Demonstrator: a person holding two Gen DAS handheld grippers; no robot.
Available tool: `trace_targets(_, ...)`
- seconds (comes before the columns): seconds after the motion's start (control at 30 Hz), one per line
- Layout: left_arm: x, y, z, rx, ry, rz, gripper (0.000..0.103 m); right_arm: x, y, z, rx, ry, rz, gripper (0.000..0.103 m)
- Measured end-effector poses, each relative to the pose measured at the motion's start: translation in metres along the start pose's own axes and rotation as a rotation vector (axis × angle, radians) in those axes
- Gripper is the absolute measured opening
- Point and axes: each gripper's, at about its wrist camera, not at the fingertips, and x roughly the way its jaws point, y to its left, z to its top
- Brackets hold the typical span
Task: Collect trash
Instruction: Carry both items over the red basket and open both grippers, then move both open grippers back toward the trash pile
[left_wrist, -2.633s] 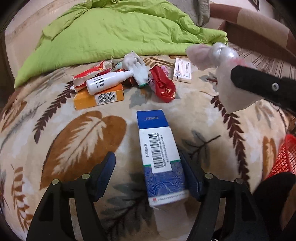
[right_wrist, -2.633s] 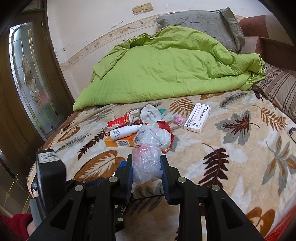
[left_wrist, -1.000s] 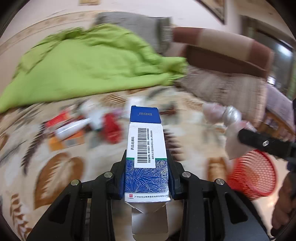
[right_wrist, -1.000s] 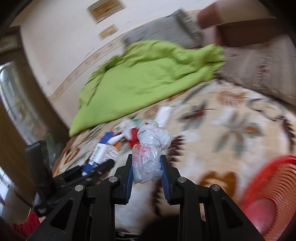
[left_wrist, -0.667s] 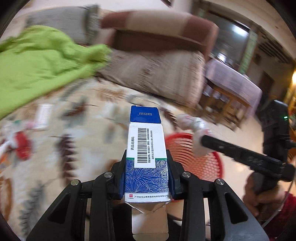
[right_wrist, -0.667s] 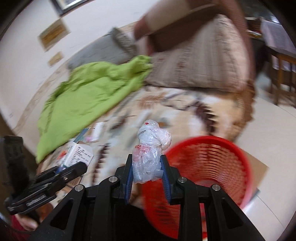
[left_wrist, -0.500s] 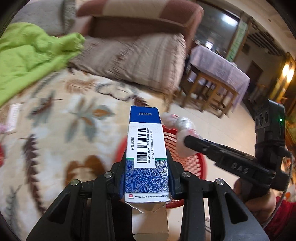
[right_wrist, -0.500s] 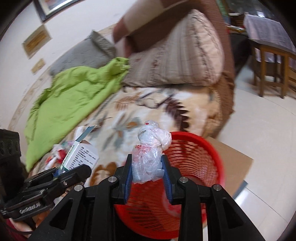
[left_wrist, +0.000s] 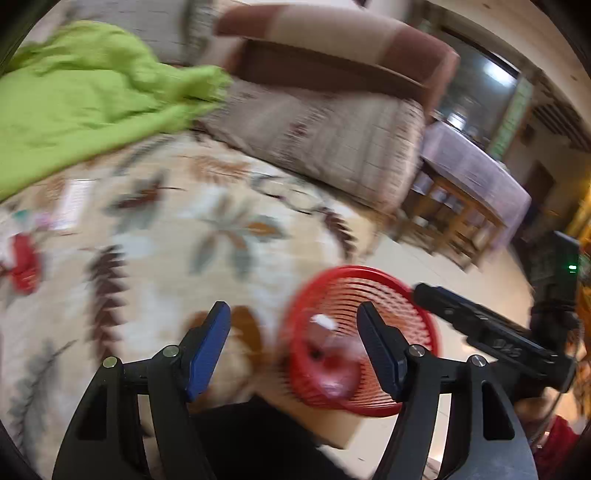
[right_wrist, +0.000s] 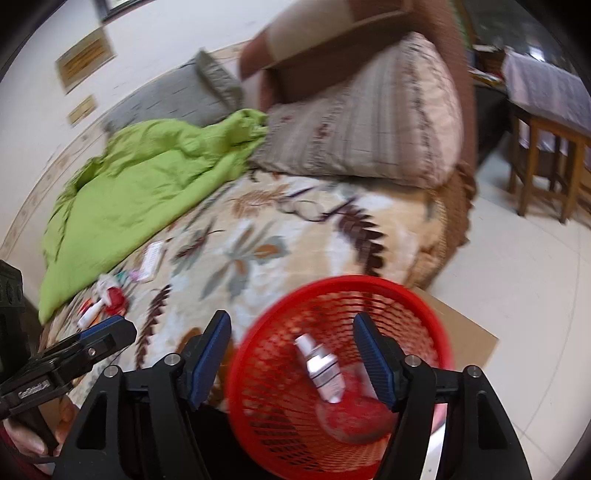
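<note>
Right view alone resolves one white box (right_wrist: 320, 363) inside the red mesh basket (right_wrist: 424, 306); both grippers (left_wrist: 291, 347) (right_wrist: 290, 349) released, empty.

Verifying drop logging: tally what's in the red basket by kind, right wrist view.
Carton: 1
Clear plastic bag, blurred: 1
Total: 2 items in the red basket
</note>
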Motion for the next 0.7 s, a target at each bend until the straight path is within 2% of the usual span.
trace_targets(0.13, -0.028, 0.039, -0.013, -0.055, -0.041, 0.122, 0.07, 0.004, 0.04, -0.005, -0.089, 0.002, 0.09, 0.082)
trace_targets(0.3, -0.055, 0.087, -0.037, -0.119, -0.043, 0.239, 0.071, 0.01, 0.093, -0.015, -0.227, 0.011, 0.161, 0.082)
trace_targets(0.47, -0.083, 0.131, -0.059, -0.184, -0.076, 0.349, 0.071, 0.024, 0.13, -0.022, -0.27, 0.067, 0.272, 0.082)
trace_targets(0.63, -0.112, 0.178, -0.072, -0.302, -0.129, 0.432, 0.071, 0.036, 0.165, -0.02, -0.323, 0.094, 0.333, 0.081)
trace_targets(0.7, -0.118, 0.195, -0.073, -0.311, -0.108, 0.47, 0.071, 0.045, 0.185, -0.018, -0.354, 0.103, 0.35, 0.082)
